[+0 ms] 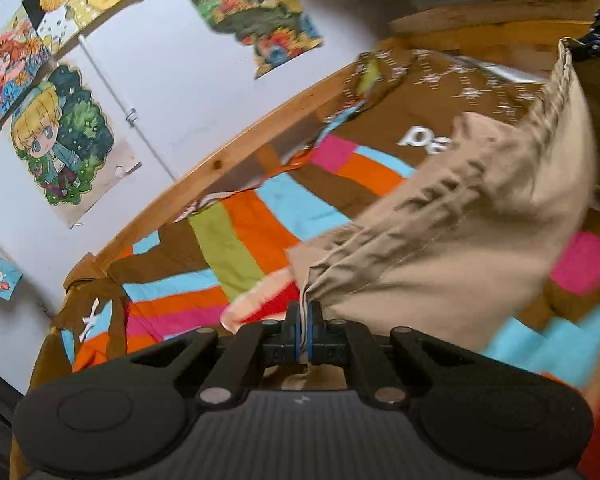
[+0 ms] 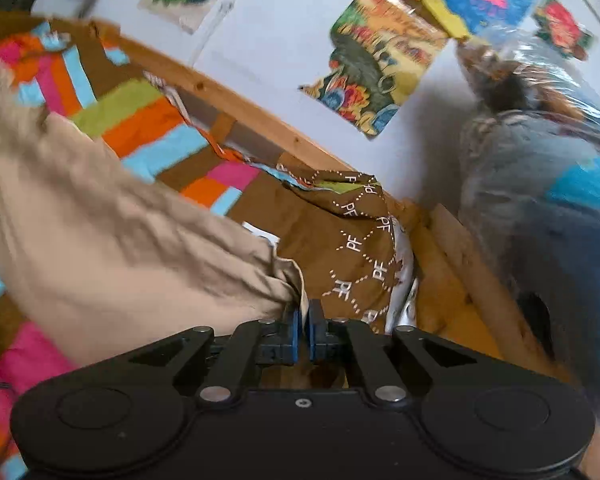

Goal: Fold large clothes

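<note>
Beige garment (image 1: 480, 216) is pinched tight by left gripper (image 1: 305, 312) and right gripper (image 2: 303, 314); corners should be kept level over the bed (image 1: 236, 240).

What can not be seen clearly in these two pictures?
- Beige garment: its type; bunched and blurred, left view.
- Its lower part: cut off by the left edge, right view.
- Right tongs: tiny at the frame edge, left view.
- White print on the bedspread: half covered by the garment.
</note>
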### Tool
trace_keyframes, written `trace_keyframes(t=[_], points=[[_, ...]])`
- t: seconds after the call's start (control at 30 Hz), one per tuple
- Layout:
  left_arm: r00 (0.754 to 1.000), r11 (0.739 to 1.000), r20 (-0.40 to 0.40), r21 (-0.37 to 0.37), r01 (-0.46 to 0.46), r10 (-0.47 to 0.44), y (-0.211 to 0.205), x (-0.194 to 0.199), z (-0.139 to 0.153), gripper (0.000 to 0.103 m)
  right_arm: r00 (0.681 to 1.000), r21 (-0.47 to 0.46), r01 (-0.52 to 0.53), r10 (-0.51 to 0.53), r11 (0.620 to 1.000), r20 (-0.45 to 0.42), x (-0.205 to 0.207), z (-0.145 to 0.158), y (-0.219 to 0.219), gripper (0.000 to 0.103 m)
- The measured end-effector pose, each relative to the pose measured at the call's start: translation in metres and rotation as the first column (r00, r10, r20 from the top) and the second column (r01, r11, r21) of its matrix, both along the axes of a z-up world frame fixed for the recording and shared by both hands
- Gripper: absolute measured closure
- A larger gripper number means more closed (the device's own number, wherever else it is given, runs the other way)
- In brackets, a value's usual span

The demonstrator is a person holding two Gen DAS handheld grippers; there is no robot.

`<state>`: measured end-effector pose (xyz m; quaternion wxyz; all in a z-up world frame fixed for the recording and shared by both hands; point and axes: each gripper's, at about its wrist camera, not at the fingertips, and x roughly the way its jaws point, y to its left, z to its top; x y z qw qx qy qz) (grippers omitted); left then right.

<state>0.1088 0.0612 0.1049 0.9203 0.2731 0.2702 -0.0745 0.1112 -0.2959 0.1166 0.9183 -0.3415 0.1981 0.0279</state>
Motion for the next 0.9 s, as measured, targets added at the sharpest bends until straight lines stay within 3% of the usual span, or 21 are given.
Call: trace_keyframes(t=[0.2,0.4,0.5,0.53,0.57,0.67,0.7,0.73,0.8,0.9], points=[[0.997,0.998,-0.052,0.027,-0.054,0.055,-0.002,0.097,-0.027,0.101,0.997,-0.068,-0.007,0.001,0.998,-0.079,0.101,-0.031,-0.002,0.097],[0.977,0.993,-0.173,0.004,-0.122,0.121,-0.008,0.178,-0.086,0.100,0.981,-0.011,0.034,-0.035,0.999,-0.192,0.164,-0.088,-0.013,0.094],[0.954,0.985,-0.258,-0.048,-0.167,0.150,-0.005,0.203,-0.116,0.099,0.978,0.072,0.041,-0.026,0.997,-0.209,0.174,-0.102,-0.022,0.088],[0.948,0.980,-0.279,-0.080,-0.182,0.154,-0.003,0.205,-0.121,0.096,0.981,0.123,0.039,-0.015,0.992,-0.196,0.173,-0.100,-0.028,0.082],[0.942,0.972,-0.295,-0.121,-0.204,0.161,0.003,0.207,-0.125,0.095,0.983,0.183,0.040,-0.007,0.982,-0.182,0.170,-0.095,-0.035,0.066],[0.921,0.918,-0.361,-0.297,-0.263,0.147,0.030,0.208,-0.120,0.088,0.992,0.388,0.071,-0.023,0.919,-0.127,0.155,-0.073,-0.063,0.029],[0.915,0.888,-0.380,-0.362,-0.283,0.137,0.042,0.208,-0.116,0.072,0.993,0.448,0.082,-0.036,0.890,-0.109,0.149,-0.066,-0.072,0.026],[0.912,0.858,-0.389,-0.417,-0.301,0.131,0.054,0.205,-0.112,0.043,0.994,0.494,0.095,-0.052,0.864,-0.100,0.144,-0.060,-0.082,0.020],[0.918,0.801,-0.358,-0.494,-0.339,0.169,0.076,0.192,-0.102,0.022,0.991,0.577,0.136,-0.111,0.805,-0.080,0.130,-0.053,-0.101,0.013],[0.916,0.740,-0.338,-0.555,-0.380,0.217,0.104,0.165,-0.091,0.019,0.977,0.636,0.209,-0.194,0.743,-0.094,0.111,-0.055,-0.123,0.011]])
